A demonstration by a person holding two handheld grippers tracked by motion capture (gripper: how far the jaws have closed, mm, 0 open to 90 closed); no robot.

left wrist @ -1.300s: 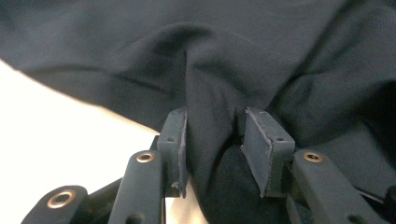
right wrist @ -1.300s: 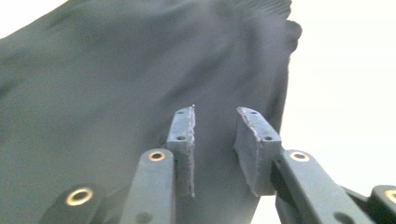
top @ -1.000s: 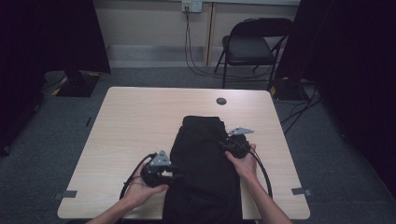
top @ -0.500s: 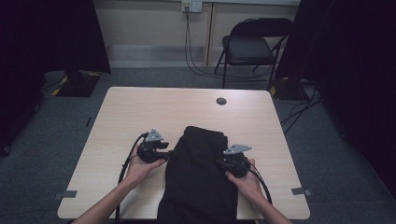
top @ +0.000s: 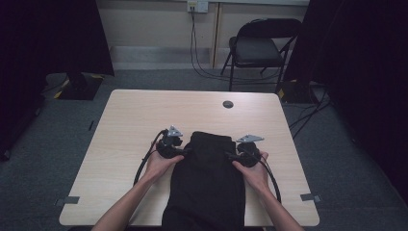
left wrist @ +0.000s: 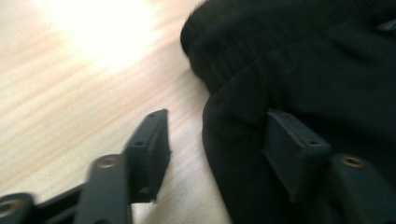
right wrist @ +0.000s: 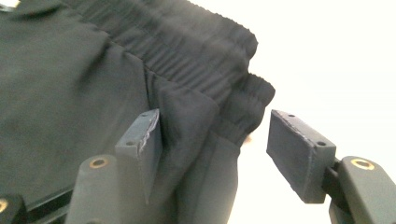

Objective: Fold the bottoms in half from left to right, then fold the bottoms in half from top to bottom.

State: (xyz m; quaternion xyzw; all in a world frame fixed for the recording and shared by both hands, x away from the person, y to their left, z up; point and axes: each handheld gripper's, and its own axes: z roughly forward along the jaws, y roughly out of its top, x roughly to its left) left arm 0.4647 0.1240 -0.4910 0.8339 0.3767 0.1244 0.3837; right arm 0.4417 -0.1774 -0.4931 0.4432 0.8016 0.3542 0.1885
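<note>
The black garment [top: 207, 180] lies folded on the table [top: 130, 120], running from the middle down over the near edge, its elastic waistband [right wrist: 205, 51] at the far end. My left gripper [left wrist: 215, 140] sits at the garment's left edge, jaws spread, one over the bare wood and one on the cloth. My right gripper [right wrist: 212, 135] is at the right edge, jaws apart on either side of the fold just below the waistband, clamping nothing. A small dark disc [top: 228, 104] lies near the table's far edge.
</note>
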